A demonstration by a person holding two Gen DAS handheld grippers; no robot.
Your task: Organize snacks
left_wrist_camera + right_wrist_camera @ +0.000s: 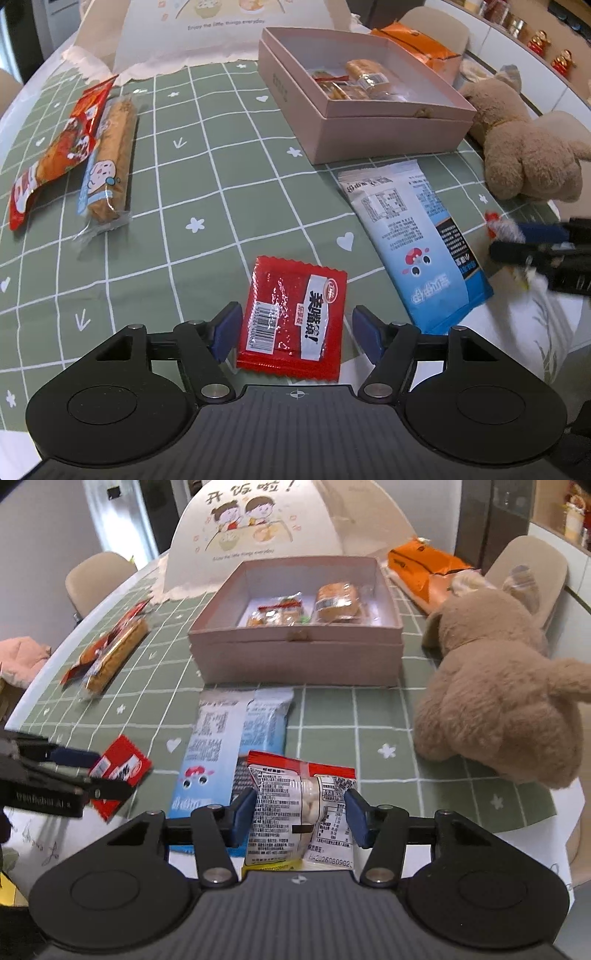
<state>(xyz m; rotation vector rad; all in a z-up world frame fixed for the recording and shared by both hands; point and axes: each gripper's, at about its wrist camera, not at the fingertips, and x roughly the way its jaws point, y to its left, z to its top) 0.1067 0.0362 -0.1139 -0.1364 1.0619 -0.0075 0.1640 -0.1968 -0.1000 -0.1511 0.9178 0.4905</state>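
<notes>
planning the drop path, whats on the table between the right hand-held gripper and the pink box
Only the blue-and-white snack bag lies there, lengthwise on the green tablecloth, reaching almost to the pink box. The right wrist view shows it.

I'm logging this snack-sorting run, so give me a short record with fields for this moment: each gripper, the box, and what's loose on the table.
left gripper: jaws astride the flat red foil packet, pads apart from it
right gripper: on a clear red-topped candy bag
pink cardboard box: open, a few wrapped snacks inside
loose: long blue-white pouch, two packets at far left
beside box: tan plush toy
</notes>
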